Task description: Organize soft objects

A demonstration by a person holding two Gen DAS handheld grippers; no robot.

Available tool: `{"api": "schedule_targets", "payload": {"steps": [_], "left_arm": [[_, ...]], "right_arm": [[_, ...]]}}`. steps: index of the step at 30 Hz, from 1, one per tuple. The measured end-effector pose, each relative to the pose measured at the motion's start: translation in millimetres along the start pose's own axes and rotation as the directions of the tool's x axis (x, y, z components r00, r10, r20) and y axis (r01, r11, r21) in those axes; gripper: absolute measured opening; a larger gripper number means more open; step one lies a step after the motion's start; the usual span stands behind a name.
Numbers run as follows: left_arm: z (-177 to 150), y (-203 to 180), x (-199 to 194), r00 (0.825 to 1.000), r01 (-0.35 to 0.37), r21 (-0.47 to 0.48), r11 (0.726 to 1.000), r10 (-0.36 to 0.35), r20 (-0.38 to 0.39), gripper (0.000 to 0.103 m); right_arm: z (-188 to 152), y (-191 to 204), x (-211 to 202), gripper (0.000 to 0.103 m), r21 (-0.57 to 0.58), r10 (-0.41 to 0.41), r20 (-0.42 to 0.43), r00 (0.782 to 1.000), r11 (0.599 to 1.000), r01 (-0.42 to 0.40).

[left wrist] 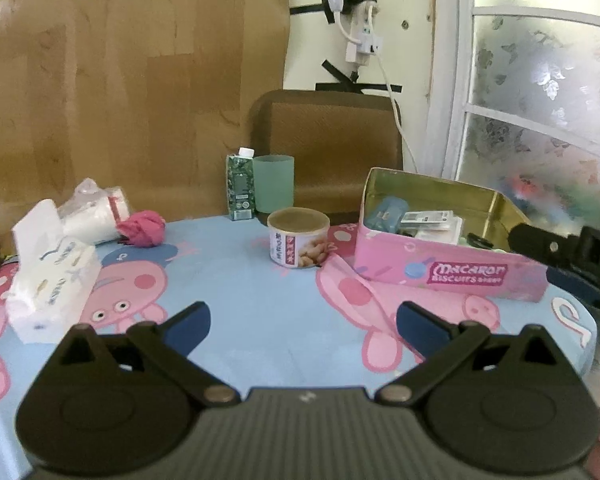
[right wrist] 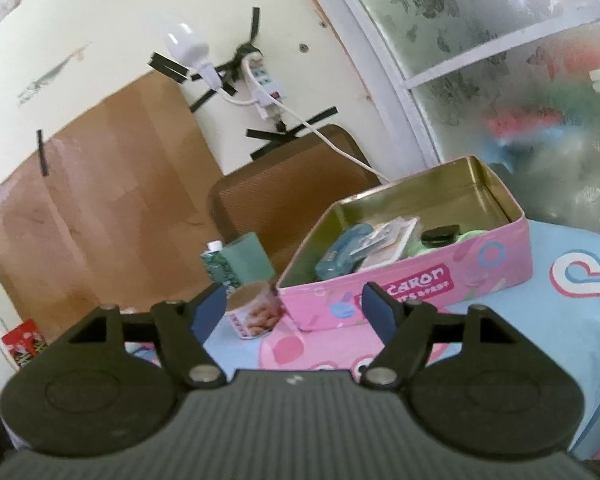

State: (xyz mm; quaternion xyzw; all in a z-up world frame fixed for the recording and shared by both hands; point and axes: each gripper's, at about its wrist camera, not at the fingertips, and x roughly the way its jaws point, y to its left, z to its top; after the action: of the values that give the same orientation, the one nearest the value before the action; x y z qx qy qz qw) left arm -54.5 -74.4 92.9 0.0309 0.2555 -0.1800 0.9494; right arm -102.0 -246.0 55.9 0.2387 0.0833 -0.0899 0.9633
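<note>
A pink biscuit tin (left wrist: 440, 268) stands open on the cartoon tablecloth (left wrist: 240, 288), holding a blue pouch (left wrist: 386, 210), flat packets and something green. In the right wrist view the same pink biscuit tin (right wrist: 412, 280) lies just ahead, its blue pouch (right wrist: 340, 254) showing. At the far left sit a pack of tissues (left wrist: 48, 276), a wrapped white roll (left wrist: 94, 210) and a magenta cloth ball (left wrist: 144, 228). My left gripper (left wrist: 303, 326) hangs open over bare cloth with nothing between its fingers. My right gripper (right wrist: 294, 314) is open and empty, short of the tin.
A can of nuts (left wrist: 299, 237) stands mid-table, with a green carton (left wrist: 240, 186) and a green cup (left wrist: 273, 184) behind it. A brown chair back (left wrist: 328, 148) rises past the far edge. The other gripper's black body (left wrist: 580, 256) reaches in at the right.
</note>
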Motion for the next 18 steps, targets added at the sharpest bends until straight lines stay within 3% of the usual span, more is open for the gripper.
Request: {"api": "schedule_targets", "payload": {"steps": [8,18], "left_arm": [[-9.8,-4.0,-39.9,0.998,-0.028,0.027,0.999,0.026,0.050,0.103],[-13.4,-5.3,-38.6,0.997,-0.058,0.023,0.998,0.057,0.053,0.103]], "right_arm": [[-6.7,14.7,-34.5,0.086,-0.007,0.043,0.046,0.998,0.999,-0.042],[-12.1,14.7,-42.0,0.088,-0.031,0.039,0.074,0.997,0.999,-0.037]]}}
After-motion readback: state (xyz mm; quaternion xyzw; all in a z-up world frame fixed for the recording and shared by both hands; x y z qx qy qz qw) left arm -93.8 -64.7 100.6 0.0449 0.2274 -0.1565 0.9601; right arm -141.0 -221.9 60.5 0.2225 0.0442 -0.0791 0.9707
